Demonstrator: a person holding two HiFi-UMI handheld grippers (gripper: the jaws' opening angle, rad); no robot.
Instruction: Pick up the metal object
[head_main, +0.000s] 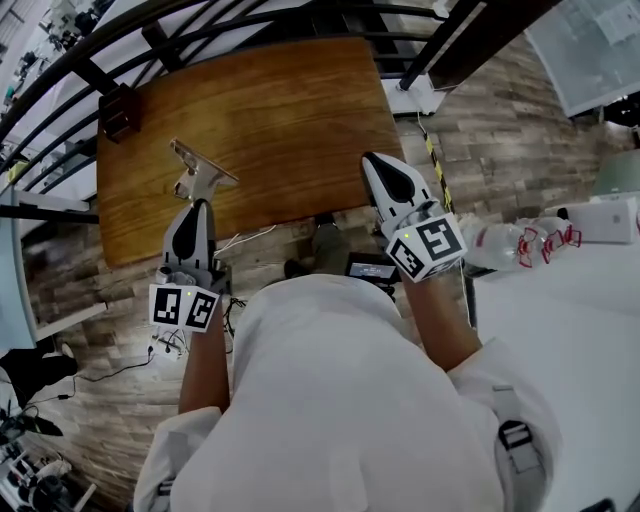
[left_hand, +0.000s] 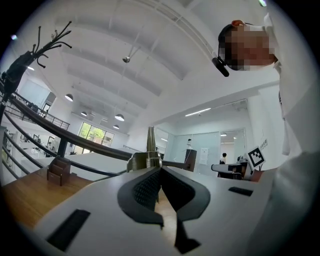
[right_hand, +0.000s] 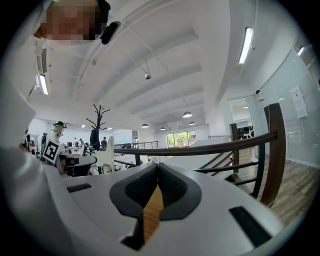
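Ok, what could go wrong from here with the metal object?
The left hand-held gripper pinches the metal object only at its jaw tips, on a thin edge, so it may swing or slip. It is close to the table edge; a drop could reach the floor.

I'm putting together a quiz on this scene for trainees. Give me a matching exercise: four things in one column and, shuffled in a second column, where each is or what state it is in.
Things:
1. metal object
2. right tongs
3. dark wooden block
4. plastic bottles

Places and states:
A. lying on the white surface at the right
B. closed, with nothing between them
C. at the far left corner of the wooden table
D. pinched in the closed left tongs

Pairs: 1-D, 2-B, 3-C, 4-A
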